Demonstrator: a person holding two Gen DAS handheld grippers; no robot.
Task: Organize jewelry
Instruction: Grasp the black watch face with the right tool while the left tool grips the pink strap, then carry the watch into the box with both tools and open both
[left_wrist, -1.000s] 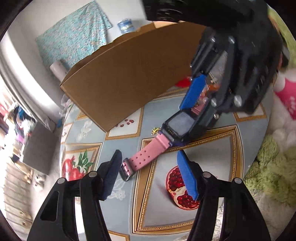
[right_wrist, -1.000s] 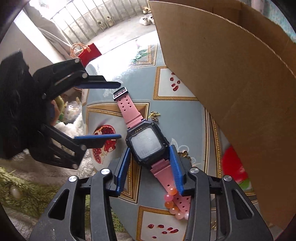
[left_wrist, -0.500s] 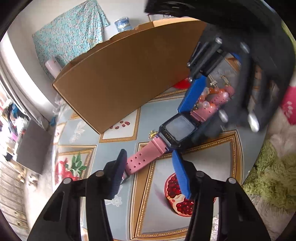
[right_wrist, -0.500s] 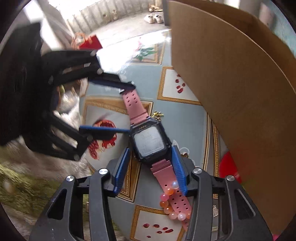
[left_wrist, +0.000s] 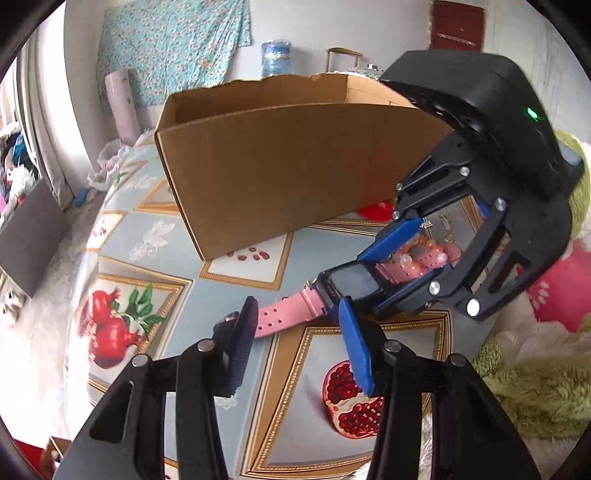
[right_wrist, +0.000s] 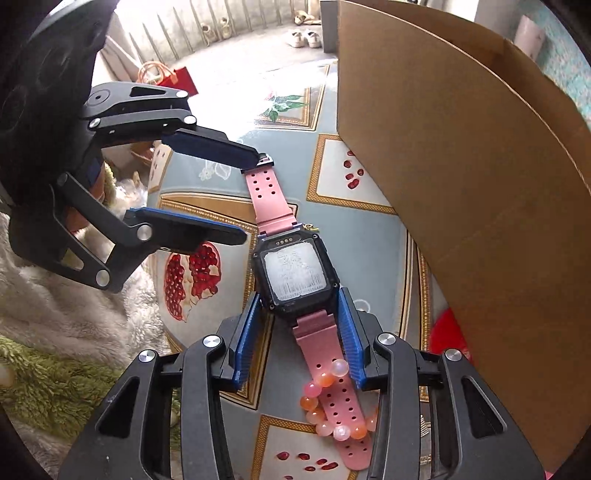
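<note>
A pink-strapped watch with a black square case (right_wrist: 295, 273) lies face down on the patterned table; it also shows in the left wrist view (left_wrist: 347, 282). My right gripper (right_wrist: 300, 325) is closed on the sides of the case. My left gripper (left_wrist: 297, 334) is open and straddles the far strap (left_wrist: 286, 319) near the buckle, with the strap between its pads. A bracelet of pink and orange beads (right_wrist: 332, 402) lies under the near strap, between my right fingers.
A tall cardboard box (left_wrist: 295, 173) stands on the table just behind the watch, and fills the right side of the right wrist view (right_wrist: 461, 184). Fluffy green and white bedding (left_wrist: 535, 380) borders the table. A small gold trinket (right_wrist: 309, 227) lies beside the case.
My left gripper has moved forward along the strap, so the buckle end now sits between its open pads. The right gripper keeps its hold on the case.
</note>
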